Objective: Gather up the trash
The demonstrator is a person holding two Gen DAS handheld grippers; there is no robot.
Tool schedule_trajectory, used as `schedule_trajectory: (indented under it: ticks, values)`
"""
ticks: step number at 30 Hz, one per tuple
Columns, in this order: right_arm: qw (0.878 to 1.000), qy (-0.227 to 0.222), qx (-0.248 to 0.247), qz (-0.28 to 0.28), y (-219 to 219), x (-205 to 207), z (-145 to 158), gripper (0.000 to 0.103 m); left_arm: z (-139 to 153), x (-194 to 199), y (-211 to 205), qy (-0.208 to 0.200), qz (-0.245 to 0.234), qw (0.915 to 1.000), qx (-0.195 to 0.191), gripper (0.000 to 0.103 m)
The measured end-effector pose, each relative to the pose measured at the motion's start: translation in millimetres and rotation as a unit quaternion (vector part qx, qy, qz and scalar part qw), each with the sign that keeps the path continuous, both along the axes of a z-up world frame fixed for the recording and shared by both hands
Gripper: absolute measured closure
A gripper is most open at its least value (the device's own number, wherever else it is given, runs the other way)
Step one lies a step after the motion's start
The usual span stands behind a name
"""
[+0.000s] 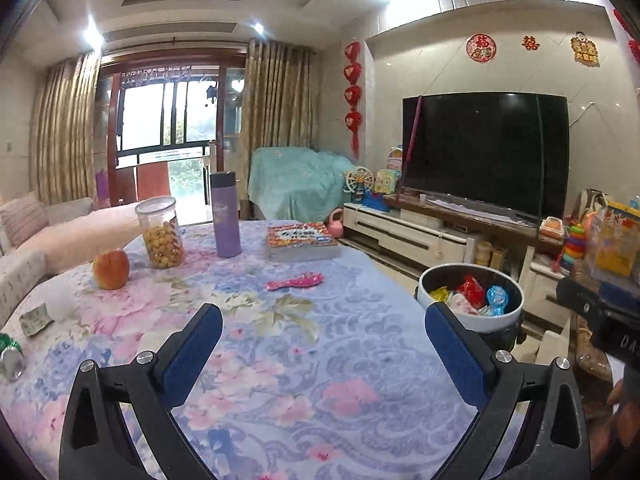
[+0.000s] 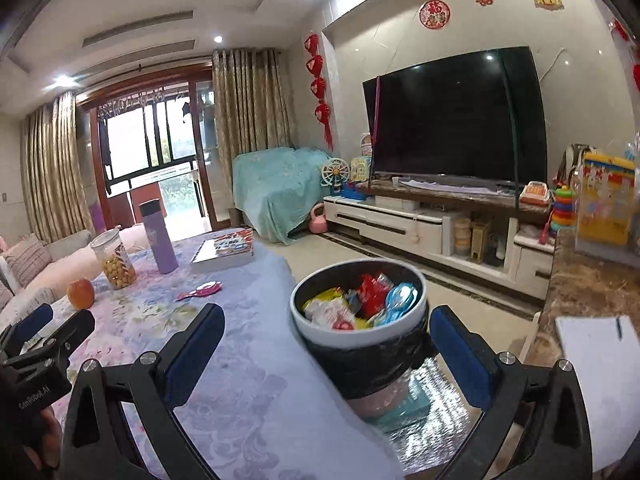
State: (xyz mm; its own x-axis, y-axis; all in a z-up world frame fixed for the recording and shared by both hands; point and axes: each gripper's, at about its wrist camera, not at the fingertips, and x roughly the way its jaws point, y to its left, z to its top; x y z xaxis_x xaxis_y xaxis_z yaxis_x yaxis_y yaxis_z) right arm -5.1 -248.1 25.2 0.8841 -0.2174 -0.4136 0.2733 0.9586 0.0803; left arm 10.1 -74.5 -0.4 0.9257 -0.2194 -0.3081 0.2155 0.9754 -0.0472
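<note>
A round trash bin [image 2: 360,338] with a white rim and black liner stands off the table's right edge, filled with colourful wrappers [image 2: 370,292]. My right gripper [image 2: 327,313] is open just short of it; the bin shows between the fingers, untouched. My left gripper [image 1: 324,312] is open and empty over the floral tablecloth [image 1: 280,360], with the trash bin [image 1: 480,322] to its right. At the far left of the table lie a crumpled paper scrap [image 1: 34,322] and a can [image 1: 10,356]. A pink wrapper-like item [image 1: 294,281] lies mid-table.
On the table stand an apple [image 1: 111,269], a snack jar [image 1: 160,232], a purple flask [image 1: 225,214] and a book [image 1: 300,240]. A TV [image 1: 484,152] on a low cabinet lines the right wall. A marble counter [image 2: 580,280] holding a white notebook [image 2: 600,360] is right of the bin.
</note>
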Motion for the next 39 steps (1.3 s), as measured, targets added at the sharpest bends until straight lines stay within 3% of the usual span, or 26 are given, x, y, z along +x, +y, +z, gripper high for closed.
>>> schedule_trajectory:
  ticks: [10,39]
  values:
    - [1.000,0.014,-0.008,-0.005,9,-7,-19,0.000,-7,7,-13,0.002,0.010,0.9997,0.023,0.000]
    - [1.000,-0.011,-0.016,-0.004,11,-14,-12,0.000,-16,12,-11,-0.007,0.020,0.9993,0.031,0.000]
